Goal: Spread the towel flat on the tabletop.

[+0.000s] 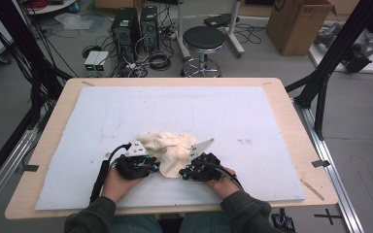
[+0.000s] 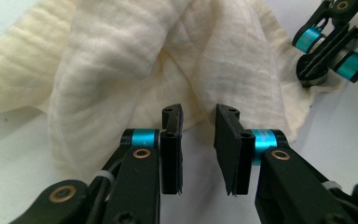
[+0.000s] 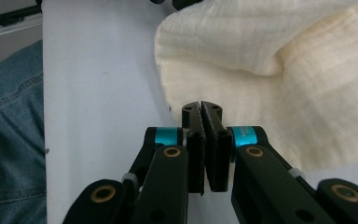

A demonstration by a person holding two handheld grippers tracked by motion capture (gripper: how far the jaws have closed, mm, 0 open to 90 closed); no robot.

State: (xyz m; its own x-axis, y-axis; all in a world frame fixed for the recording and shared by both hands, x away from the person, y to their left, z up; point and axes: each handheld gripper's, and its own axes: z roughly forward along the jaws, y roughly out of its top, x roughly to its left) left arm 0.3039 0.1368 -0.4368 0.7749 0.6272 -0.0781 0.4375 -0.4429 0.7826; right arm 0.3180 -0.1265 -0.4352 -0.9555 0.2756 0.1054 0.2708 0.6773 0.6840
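**Taking hold of the cloth's near edge with both grippers**

On the light wooden desk [image 1: 291, 126], over the white foam sheet [image 1: 252, 111]: a crumpled cream muslin cloth [image 1: 167, 145], bunched in a heap near the front, just ahead of both hands.

Right gripper [image 3: 201, 109]: fingers closed flat together at the cloth's near hem (no telling whether a thin layer is caught between them or merely touched). Worth checking with a gentle lift before trusting that grip.

Left gripper [image 2: 198, 116]: fingers [image 2: 172, 140] parted by a narrow gap, aimed at a soft vertical fold, with the fabric just beyond the tips and not yet pinched.

- Push the left gripper forward until the fold sits well between the pads, then close.
- Take a single edge layer rather than a thick bunch, otherwise no clean spreading later.
- Keep the tips low against the foam, so as to scoop under the hem and not skate over it.
- Hold the two grips well apart along the same edge, then pull outward evenly and slowly.
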